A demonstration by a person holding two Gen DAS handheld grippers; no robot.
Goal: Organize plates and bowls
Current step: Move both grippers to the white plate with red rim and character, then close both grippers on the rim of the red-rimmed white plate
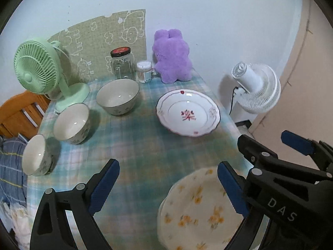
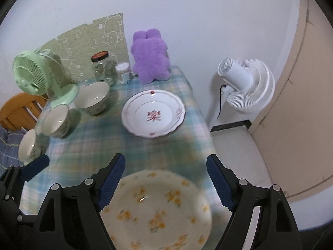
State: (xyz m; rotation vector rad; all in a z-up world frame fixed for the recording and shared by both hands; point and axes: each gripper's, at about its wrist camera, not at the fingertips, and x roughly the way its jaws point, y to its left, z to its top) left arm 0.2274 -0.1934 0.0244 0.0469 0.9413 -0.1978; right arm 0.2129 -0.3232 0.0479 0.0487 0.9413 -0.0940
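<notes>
Although nothing is gripped: both tools hang above the near edge of the surface.
Left tool [image 1: 167,184]: jaws wide apart, empty.
Right tool [image 2: 166,181]: jaws wide apart, empty, framing the yellow-flowered plate [image 2: 156,210] lying flat below.
Red-patterned plate [image 2: 153,113]: toward the right edge, well apart from the yellow one; probably they belong stacked.
Bowls: large bowl [image 1: 117,96], middle bowl [image 1: 71,123] and small bowl [image 1: 35,154] line the left edge by size, likely ready for nesting.
Surface [image 1: 135,145]: checked cloth; green fan [image 1: 39,70], jar [image 1: 122,63] and purple plush toy [image 1: 171,57] along the far edge.
Room: white wall, white fan [image 2: 243,85] on the floor.
</notes>
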